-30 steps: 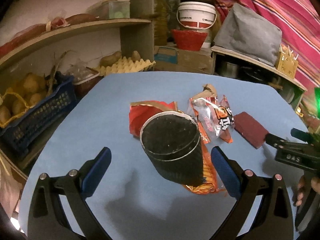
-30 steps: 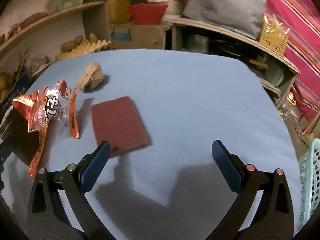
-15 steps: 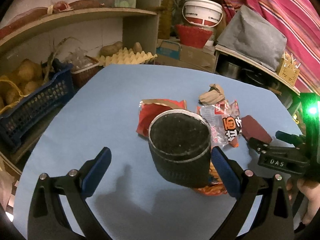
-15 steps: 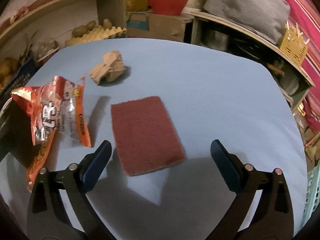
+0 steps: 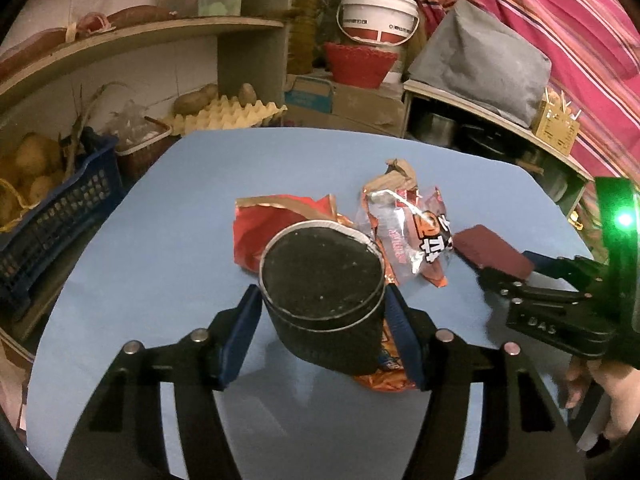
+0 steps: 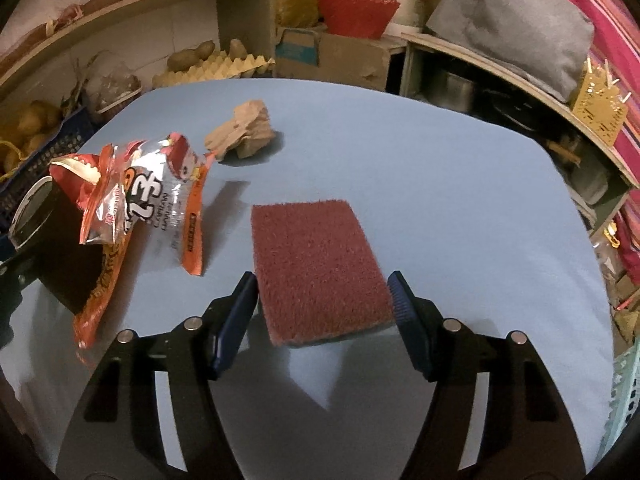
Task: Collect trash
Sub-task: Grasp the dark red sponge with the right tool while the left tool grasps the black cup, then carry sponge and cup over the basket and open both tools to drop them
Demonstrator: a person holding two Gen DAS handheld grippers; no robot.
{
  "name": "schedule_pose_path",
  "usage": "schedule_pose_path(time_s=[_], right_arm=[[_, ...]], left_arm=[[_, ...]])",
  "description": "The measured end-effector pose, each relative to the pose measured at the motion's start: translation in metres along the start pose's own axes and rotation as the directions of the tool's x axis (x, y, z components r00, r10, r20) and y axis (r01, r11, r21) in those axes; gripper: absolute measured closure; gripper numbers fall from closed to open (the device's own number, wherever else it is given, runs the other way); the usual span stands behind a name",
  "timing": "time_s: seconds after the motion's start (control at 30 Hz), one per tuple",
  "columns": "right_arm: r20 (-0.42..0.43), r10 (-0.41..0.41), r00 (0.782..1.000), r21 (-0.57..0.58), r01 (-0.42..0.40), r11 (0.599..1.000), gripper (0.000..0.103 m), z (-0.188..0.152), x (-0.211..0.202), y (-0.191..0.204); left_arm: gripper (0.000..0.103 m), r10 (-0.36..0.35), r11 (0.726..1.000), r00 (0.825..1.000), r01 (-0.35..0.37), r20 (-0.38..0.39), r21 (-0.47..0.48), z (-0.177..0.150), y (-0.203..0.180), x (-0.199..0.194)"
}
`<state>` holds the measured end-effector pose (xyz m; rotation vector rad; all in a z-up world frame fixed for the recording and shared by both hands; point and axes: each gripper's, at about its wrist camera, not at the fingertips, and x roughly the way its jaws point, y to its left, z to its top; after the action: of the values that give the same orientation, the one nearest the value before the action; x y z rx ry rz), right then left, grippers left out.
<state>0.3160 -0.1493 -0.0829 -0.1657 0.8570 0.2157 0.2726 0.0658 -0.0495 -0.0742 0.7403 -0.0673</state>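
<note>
Cluttered shelves ring a blue table [image 6: 440,168]. On its left part, the left tool [image 5: 322,312] clamps a black cup [image 5: 320,280] standing among snack wrappers [image 5: 408,236]. Right of these, the right tool [image 6: 322,300] has its blue pads against both sides of a maroon scouring pad [image 6: 316,264].

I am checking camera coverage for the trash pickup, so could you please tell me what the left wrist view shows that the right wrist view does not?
Only the left wrist view shows the left gripper with its fingers against the sides of the black cup, the red foil bag behind the cup, and the right gripper from outside.

Only the right wrist view shows the whole red scouring pad between the right gripper's fingers, and a pale green basket at the edge.

Both show the blue table, the clear-and-orange snack wrapper and the crumpled brown paper.
</note>
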Motion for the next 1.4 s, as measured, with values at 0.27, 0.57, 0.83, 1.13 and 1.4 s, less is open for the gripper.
schedule_pose_path(time_s=[0.27,0.57,0.83,1.13,1.4], right_arm=[[0.048,-0.037,0.998,0.046,0.035,0.998,0.037,-0.008,-0.034,-0.034],[0.094,-0.091,0.991,0.103,0.081,0.991,0.037,-0.029,-0.079,-0.075],[0.124,-0.139,0.982,0.138,0.122,0.983,0.037,-0.048,-0.113,-0.106],[0.124,-0.183,0.975,0.18,0.16,0.971,0.037,-0.069,-0.137,-0.143],[0.128,-0.224,0.966,0.242,0.189,0.952,0.037,-0.092,-0.162,-0.183]], left_arm=[[0.041,0.023,1.0,0.998,-0.023,0.051,-0.006,0.006,-0.007,-0.026],[0.041,0.023,1.0,0.988,-0.025,0.153,0.006,0.012,-0.024,-0.075],[0.041,-0.018,1.0,0.976,0.013,0.215,0.023,0.024,-0.055,-0.097],[0.041,-0.074,0.995,0.976,0.059,0.206,0.075,0.023,-0.107,-0.09],[0.041,-0.117,0.988,0.976,0.096,0.184,0.118,0.018,-0.158,-0.076]])
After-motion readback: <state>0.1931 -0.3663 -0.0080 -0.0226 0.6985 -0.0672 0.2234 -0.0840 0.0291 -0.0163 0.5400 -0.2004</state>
